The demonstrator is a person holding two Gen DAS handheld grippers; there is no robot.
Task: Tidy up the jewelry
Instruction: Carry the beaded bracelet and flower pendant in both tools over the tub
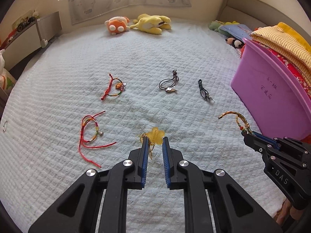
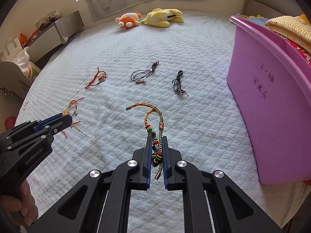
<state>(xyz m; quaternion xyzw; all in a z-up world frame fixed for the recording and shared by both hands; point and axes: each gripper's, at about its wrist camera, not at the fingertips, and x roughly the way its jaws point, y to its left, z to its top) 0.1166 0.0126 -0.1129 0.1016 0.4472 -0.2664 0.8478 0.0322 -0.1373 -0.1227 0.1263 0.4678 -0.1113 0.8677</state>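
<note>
On the white bed (image 1: 58, 77) lie two red cord bracelets (image 1: 91, 134), then two dark cords (image 1: 169, 83). The left claw (image 1: 154, 139) is almost closed and pinches a gold chain with a yellow tag (image 1: 155, 136). The right claw (image 2: 157, 137) pinches a braided bracelet (image 2: 155, 116) above the bed. A purple bin (image 2: 272, 97) stands at the right.

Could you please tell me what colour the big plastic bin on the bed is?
The bin is pinkish purple with dark handwriting, clearest in the right wrist view.
</note>
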